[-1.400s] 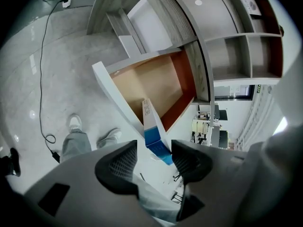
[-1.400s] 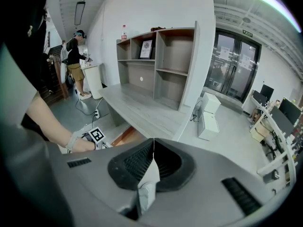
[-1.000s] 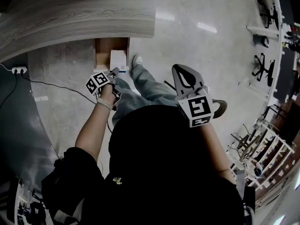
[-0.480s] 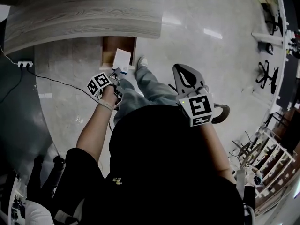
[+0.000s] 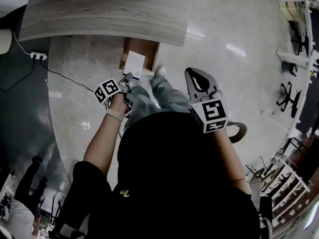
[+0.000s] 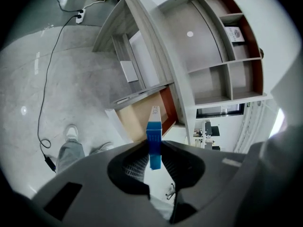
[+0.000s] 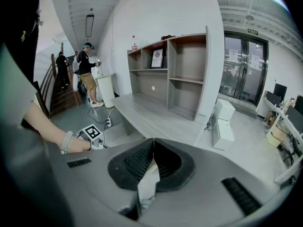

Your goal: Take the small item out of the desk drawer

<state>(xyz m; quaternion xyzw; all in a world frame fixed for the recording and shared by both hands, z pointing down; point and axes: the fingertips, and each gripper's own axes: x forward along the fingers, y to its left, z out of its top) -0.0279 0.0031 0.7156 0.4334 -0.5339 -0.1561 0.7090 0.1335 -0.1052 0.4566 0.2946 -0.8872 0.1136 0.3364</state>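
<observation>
A small white box with a blue end point(image 5: 133, 63) point(image 6: 153, 135) is held over the open desk drawer point(image 5: 149, 49) point(image 6: 138, 119), whose inside is tan. My left gripper point(image 5: 127, 78) point(image 6: 154, 144) is shut on the box's blue end, and the white end points away toward the drawer. My right gripper point(image 5: 195, 78) point(image 7: 152, 142) is held up at the person's right, away from the desk. Its jaw tips touch with nothing between them.
The curved grey wooden desk top point(image 5: 99, 14) runs across the top. A power strip point(image 5: 37, 56) and its cable lie on the floor at the left. The person's leg and shoe point(image 5: 159, 71) stand beside the drawer. A shelving unit point(image 7: 184, 74) rises behind the desk.
The left gripper's jaws have come in on the box's blue end, and the box has tipped up from the drawer floor. The right gripper has stayed where it was.
</observation>
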